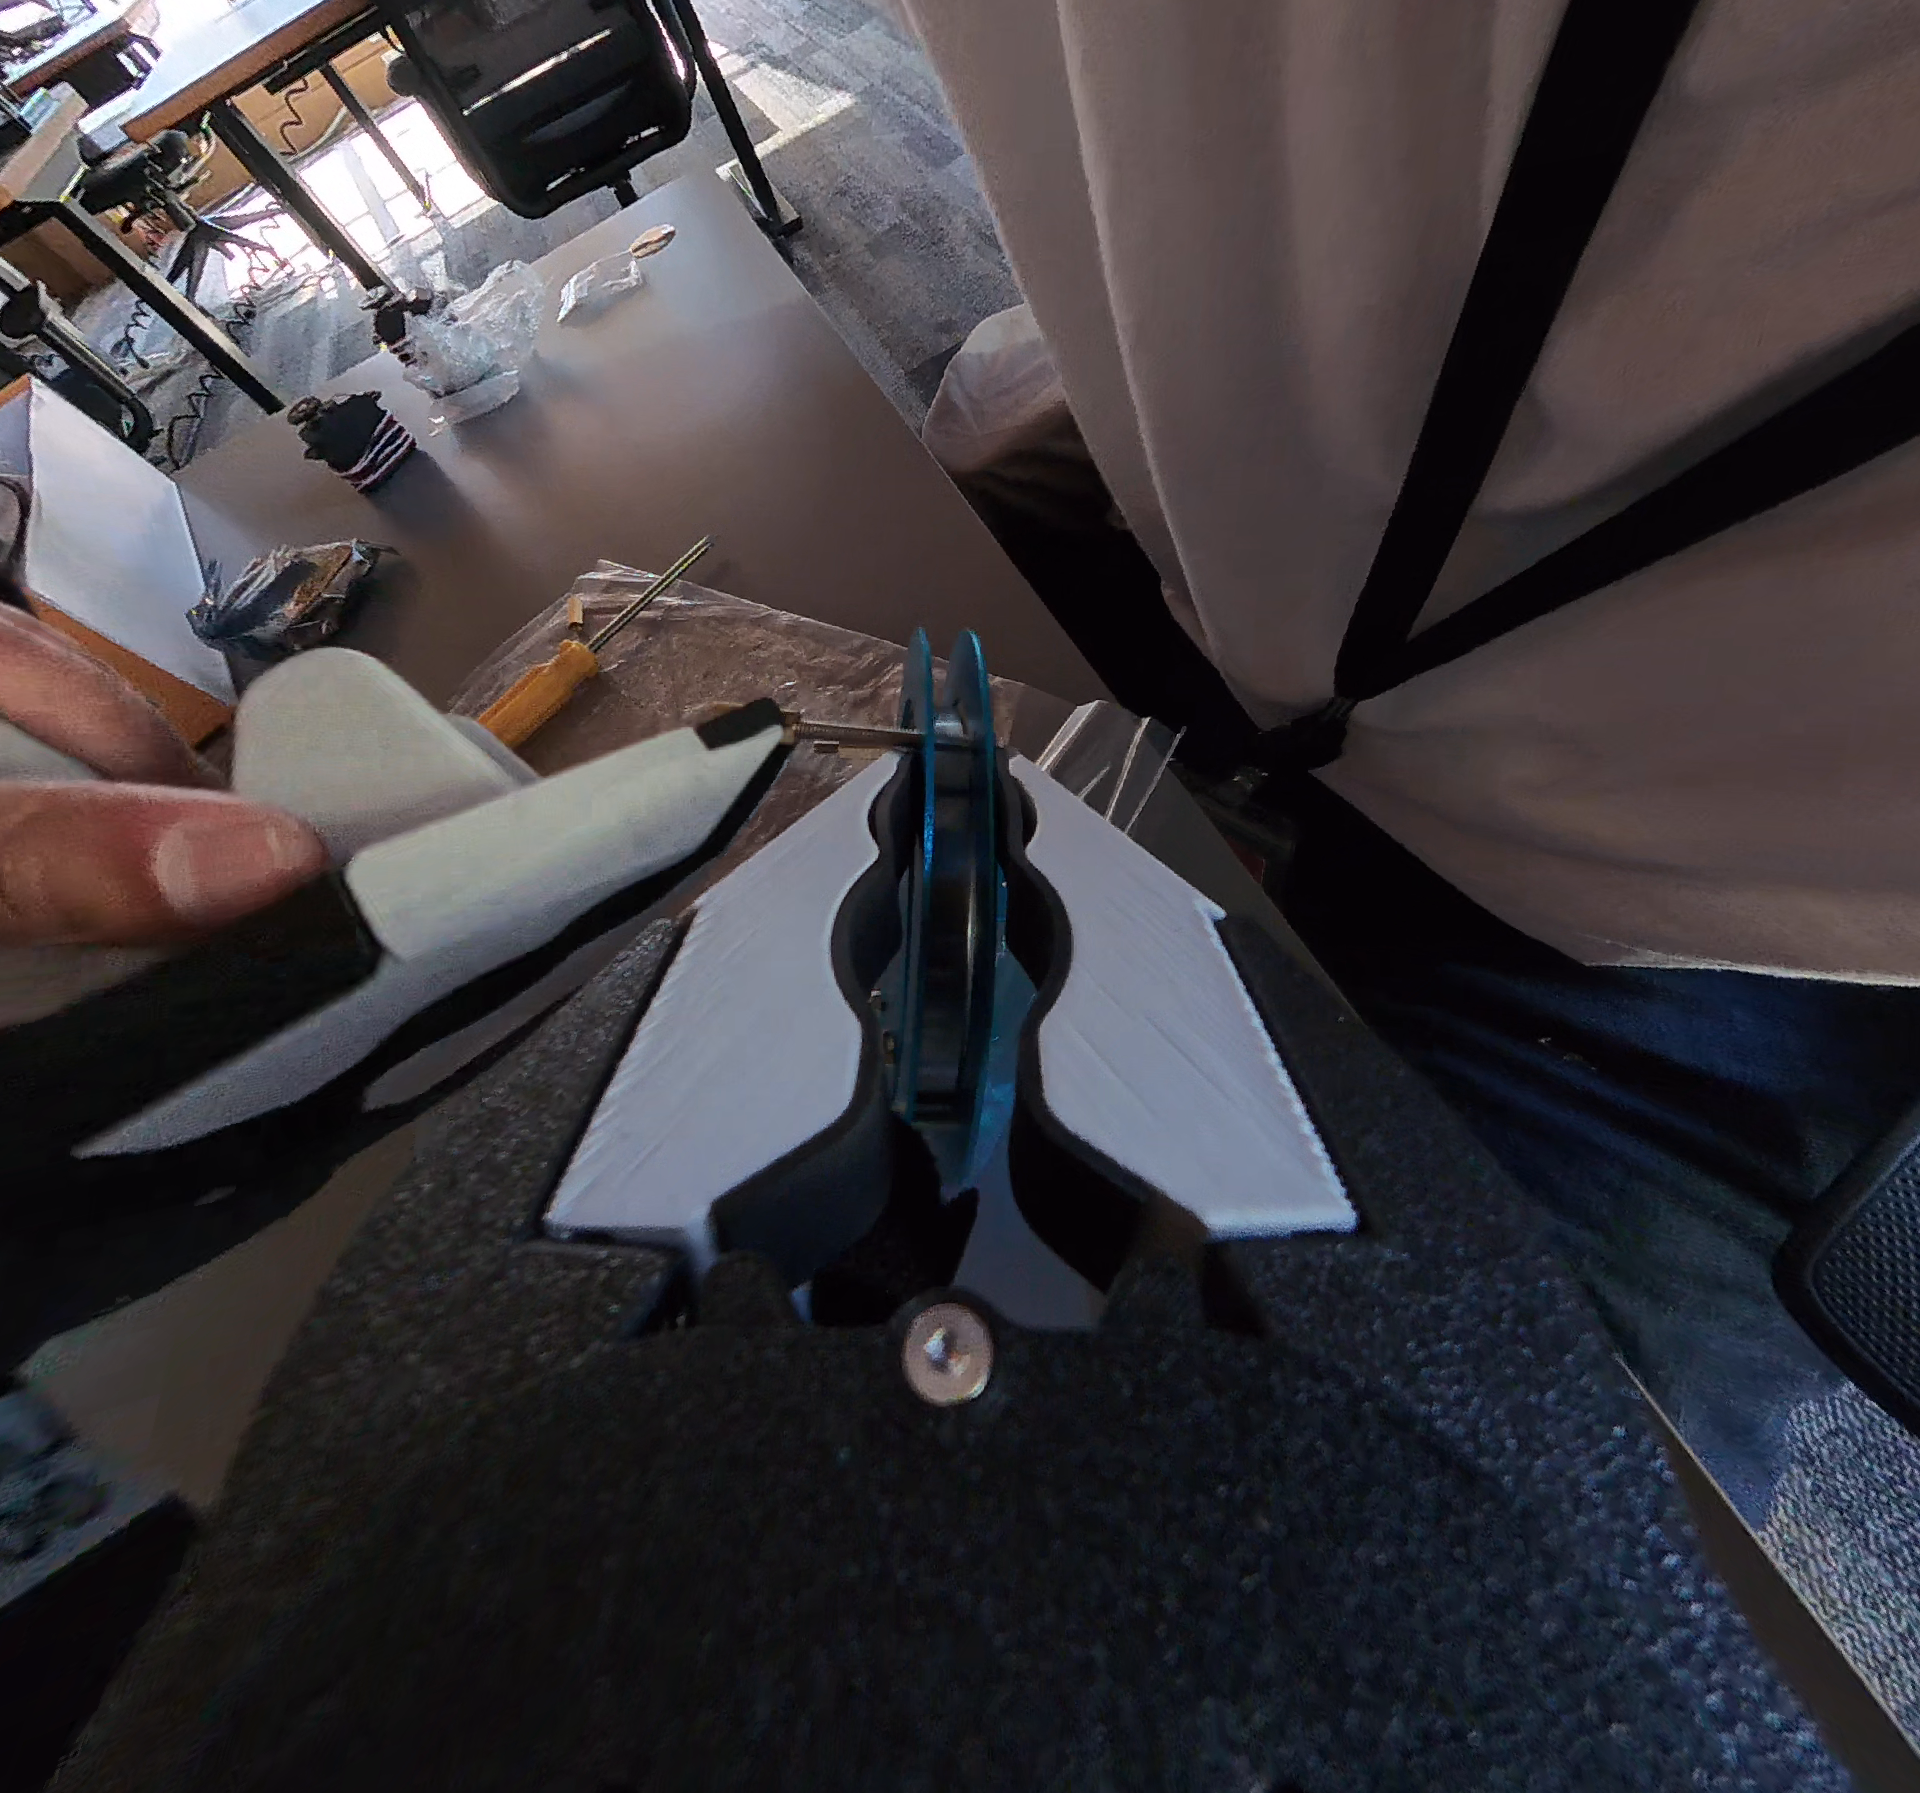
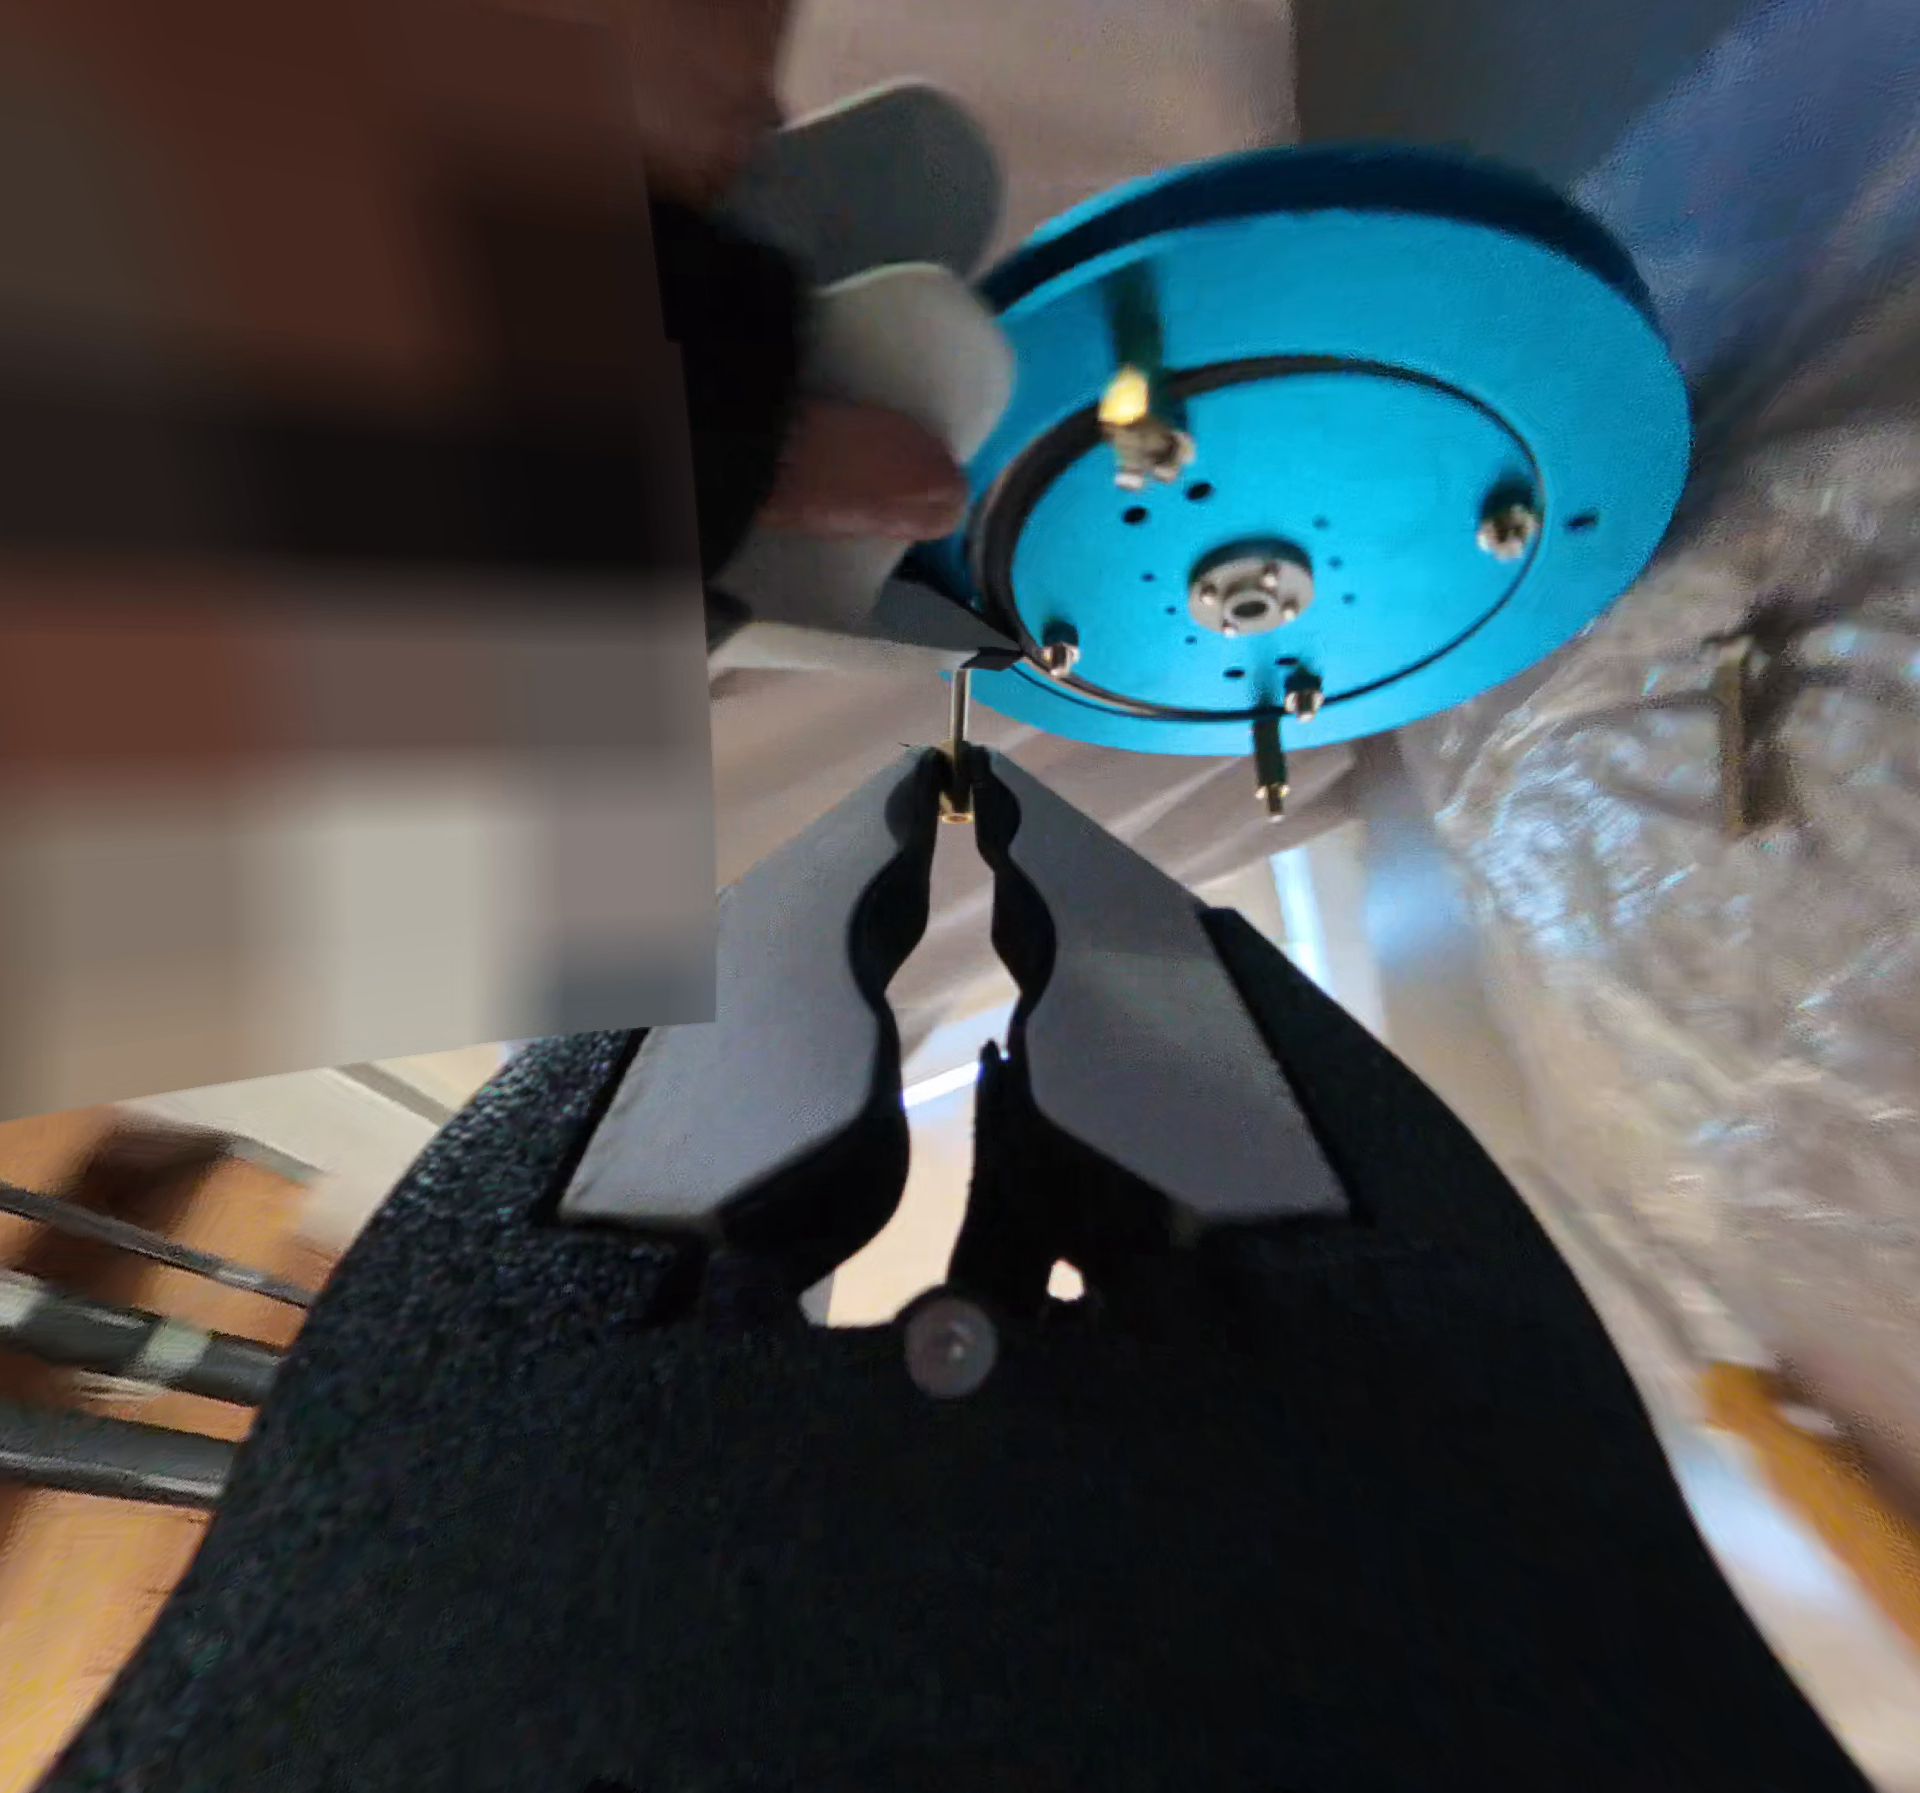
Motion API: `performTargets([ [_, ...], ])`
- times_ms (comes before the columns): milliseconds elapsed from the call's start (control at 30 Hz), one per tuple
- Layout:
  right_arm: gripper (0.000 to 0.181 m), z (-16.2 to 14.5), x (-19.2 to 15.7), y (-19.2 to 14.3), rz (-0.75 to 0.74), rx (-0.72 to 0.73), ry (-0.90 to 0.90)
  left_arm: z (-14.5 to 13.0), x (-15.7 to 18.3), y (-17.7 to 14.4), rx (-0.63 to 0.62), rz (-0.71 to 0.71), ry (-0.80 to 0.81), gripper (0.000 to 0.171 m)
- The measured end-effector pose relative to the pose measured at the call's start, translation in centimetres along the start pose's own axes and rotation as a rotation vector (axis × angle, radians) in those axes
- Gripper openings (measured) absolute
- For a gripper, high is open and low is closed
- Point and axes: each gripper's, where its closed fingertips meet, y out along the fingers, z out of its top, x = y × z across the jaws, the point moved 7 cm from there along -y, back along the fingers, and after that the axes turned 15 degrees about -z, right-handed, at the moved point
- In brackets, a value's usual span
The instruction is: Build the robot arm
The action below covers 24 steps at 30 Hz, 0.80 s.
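left gripper (image 1: 948,777): fingers clenched on blue disc (image 1: 951,870), held edge-on at frame centre, off the tabletop (image 1: 665,455).
right gripper (image 2: 961,787): fingers pinched on brass standoff (image 2: 951,793) at their very tips; enters left wrist view from lower left, tip at (image 1: 743,720).
key relation: standoff's thin threaded end points at the disc face, lower-left rim, touching or just short of it, cannot tell which.
axis: standoff's long axis runs along the right fingers, square to the disc face.
disc face: two standoffs already stand on it (image 2: 1132,413), (image 2: 1273,756); silver hub (image 2: 1242,600) at centre.
pose: grippers meet roughly at right angles; hand (image 1: 125,839) at left edge.
background: orange screwdriver (image 1: 561,673) on plastic sheet (image 1: 727,642), centre left.
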Motion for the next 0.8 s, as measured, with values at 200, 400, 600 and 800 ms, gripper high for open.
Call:
performTargets([
  [200, 0.007, -0.2, -0.5, 0.3, -0.054, 0.022, 0.122, 0.1, 0.2, 0.2, -0.01, 0.0, 0.011, 0.013],
  [400, 0.022, 0.0, -0.5, 0.2, -0.092, 0.085, 0.069, 0.0, 0.2, 0.2, -0.002, -0.005, 0.008, 0.014],
  [600, 0.034, -1.1, -0.3, -2.0, -0.197, 0.396, -0.149, 0.0, 0.2, 0.2, 0.0, -0.002, 0.013, 0.012],
  [800, 0.072, -5.7, -0.2, -1.1, -0.062, 1.255, -0.269, -0.2, -0.9, -0.1, 0.054, 0.048, -0.04, 0.013],
])
